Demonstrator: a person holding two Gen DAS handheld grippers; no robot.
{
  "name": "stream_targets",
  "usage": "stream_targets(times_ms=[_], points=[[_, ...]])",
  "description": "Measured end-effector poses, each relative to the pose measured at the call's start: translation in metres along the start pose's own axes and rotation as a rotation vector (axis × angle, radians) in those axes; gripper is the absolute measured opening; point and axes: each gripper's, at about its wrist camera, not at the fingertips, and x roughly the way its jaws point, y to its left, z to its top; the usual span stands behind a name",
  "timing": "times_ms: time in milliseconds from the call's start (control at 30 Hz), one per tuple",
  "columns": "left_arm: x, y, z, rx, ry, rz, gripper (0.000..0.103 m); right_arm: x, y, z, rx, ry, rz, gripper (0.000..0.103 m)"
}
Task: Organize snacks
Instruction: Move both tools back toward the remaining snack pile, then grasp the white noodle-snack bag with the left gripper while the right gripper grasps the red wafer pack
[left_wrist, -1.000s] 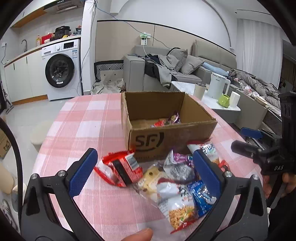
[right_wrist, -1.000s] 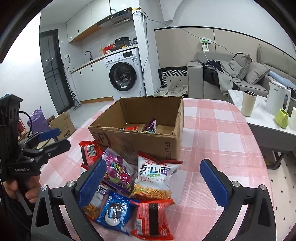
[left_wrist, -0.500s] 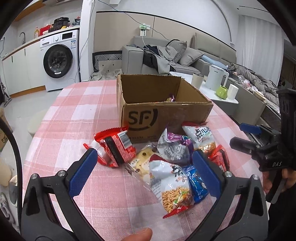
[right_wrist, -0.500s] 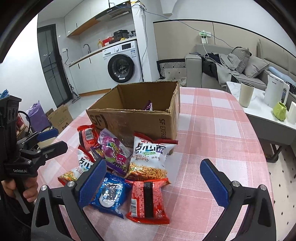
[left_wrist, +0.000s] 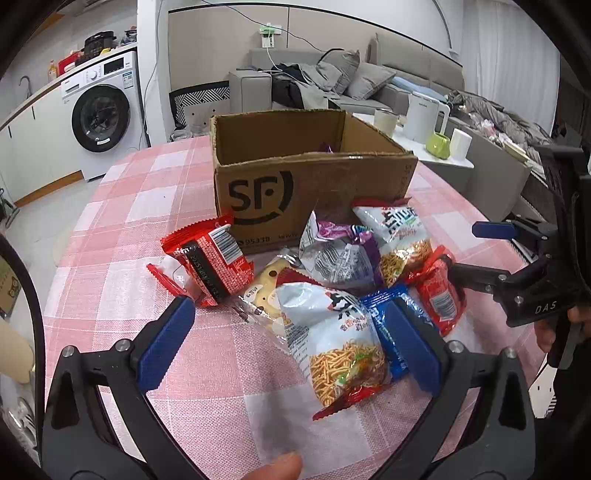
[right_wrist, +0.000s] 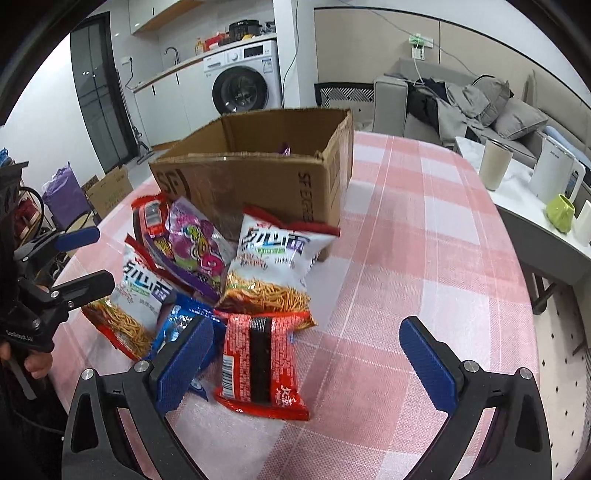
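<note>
An open cardboard box (left_wrist: 314, 195) marked SF stands on the pink checked table (left_wrist: 147, 192); a purple packet tip shows inside it. Several snack packets lie piled in front of the box. My left gripper (left_wrist: 291, 343) is open, low over a white noodle-snack bag (left_wrist: 332, 339), with a blue packet (left_wrist: 391, 325) by its right finger. A red packet (left_wrist: 210, 262) lies left of the pile. My right gripper (right_wrist: 306, 358) is open, low over a red packet (right_wrist: 258, 358). Behind that lie a white noodle-snack bag (right_wrist: 277, 266), a purple packet (right_wrist: 195, 251) and the box (right_wrist: 258, 184).
The right gripper shows at the right edge of the left wrist view (left_wrist: 495, 258). The left gripper shows at the left edge of the right wrist view (right_wrist: 74, 258). A side table with a kettle (right_wrist: 554, 177) and cups stands to the right. A sofa (left_wrist: 332, 81) and washing machine (left_wrist: 99, 114) stand behind.
Both grippers have come down and closer to the snack pile, so the packets look larger and the box's inside is mostly hidden. Both stay open. The packets have not moved.
</note>
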Motion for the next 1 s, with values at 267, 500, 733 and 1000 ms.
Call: stream_targets(times_ms=[267,500,733,1000], points=[[0.010,-0.006,-0.004,0.006,0.036,-0.020,0.102,0.013,0.009,-0.005,-0.052,0.049,-0.019,0.103],[0.023,-0.011,-0.009,0.021,0.073,-0.022,0.102,0.022,0.012,-0.010,-0.071,0.100,-0.010,0.103],[0.030,-0.013,-0.013,0.017,0.091,-0.019,0.102,0.029,0.011,-0.015,-0.070,0.129,-0.006,0.103],[0.040,-0.008,-0.017,-0.013,0.118,-0.044,0.102,0.032,0.012,-0.014,-0.066,0.133,0.046,0.083]])
